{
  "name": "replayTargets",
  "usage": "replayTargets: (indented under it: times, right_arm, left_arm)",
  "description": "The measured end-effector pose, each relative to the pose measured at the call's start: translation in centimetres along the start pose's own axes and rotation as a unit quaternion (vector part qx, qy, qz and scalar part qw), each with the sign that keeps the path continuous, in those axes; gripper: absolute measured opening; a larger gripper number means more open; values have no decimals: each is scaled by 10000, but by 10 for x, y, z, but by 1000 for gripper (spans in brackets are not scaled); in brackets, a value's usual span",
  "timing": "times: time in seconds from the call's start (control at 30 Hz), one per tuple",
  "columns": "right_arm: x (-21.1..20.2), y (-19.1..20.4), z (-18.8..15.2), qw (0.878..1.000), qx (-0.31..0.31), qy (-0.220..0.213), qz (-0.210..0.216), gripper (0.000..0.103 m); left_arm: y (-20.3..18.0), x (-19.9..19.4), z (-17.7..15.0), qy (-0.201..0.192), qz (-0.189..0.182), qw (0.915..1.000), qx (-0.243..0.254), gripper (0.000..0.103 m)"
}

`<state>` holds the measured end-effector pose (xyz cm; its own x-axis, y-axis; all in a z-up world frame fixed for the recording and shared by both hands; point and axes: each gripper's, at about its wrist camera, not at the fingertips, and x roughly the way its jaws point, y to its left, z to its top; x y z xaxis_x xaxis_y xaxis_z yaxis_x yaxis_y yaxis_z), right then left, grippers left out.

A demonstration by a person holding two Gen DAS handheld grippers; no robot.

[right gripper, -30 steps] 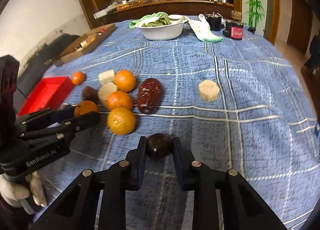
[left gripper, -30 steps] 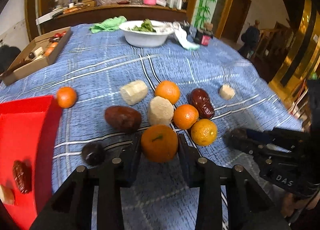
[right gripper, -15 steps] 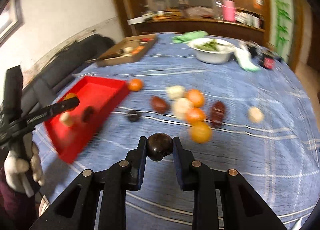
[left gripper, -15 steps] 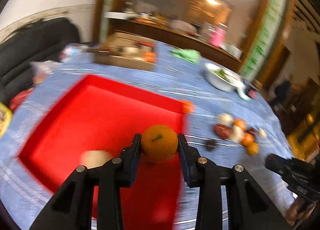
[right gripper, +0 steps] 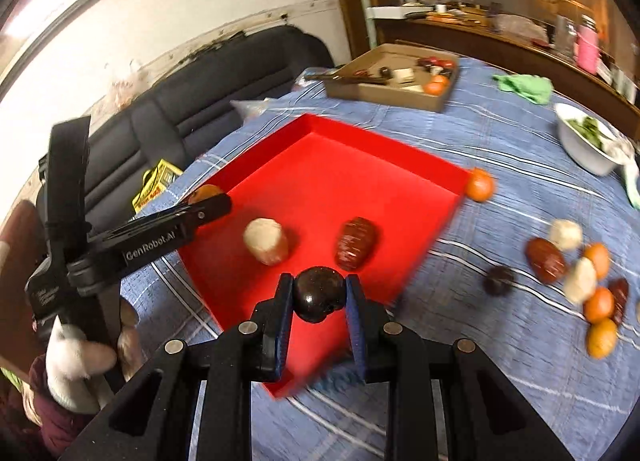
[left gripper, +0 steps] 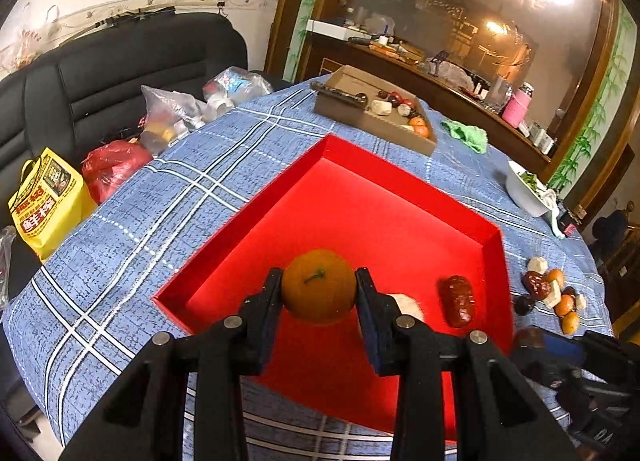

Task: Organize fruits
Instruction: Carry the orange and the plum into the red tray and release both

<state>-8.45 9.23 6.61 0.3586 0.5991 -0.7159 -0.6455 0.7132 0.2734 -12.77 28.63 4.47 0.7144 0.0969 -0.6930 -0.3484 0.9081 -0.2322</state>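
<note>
Mandarin (left gripper: 318, 291) — round, matte, stem up — pinched by the left hand-held gripper (left gripper: 318, 297) above the red tray (left gripper: 400, 177); right hand-held gripper (right gripper: 319, 295) pinches a glossy dark round fruit (right gripper: 319, 293).

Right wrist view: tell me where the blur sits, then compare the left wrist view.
Right wrist view: the loose fruit pile and the red tray near edge smear; the dark fruit stays crisp. Left wrist view: mostly sharp, ceiling-light glare top right, edges bowed by fisheye.

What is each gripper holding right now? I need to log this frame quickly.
Left gripper: closed on an orange.
Right gripper: closed on a dark round fruit.
</note>
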Motion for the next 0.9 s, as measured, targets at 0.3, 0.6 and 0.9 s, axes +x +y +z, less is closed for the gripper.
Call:
replayTargets:
  times: [0.3, 0.6, 0.9]
  right_arm:
    - [42, 7, 0, 9996, 0, 295, -45, 30]
    - [32, 11, 1, 9999, 5, 118, -28, 40]
    - [-1, -5, -8, 9994, 214, -247, -119, 53]
  left_arm:
    - [2, -4, -1, -107, 316, 9994, 20, 49]
    - [-23, -19, 1, -342, 585, 9968, 415, 69]
    - [-46, -33, -1, -459, 623, 9945, 706, 72]
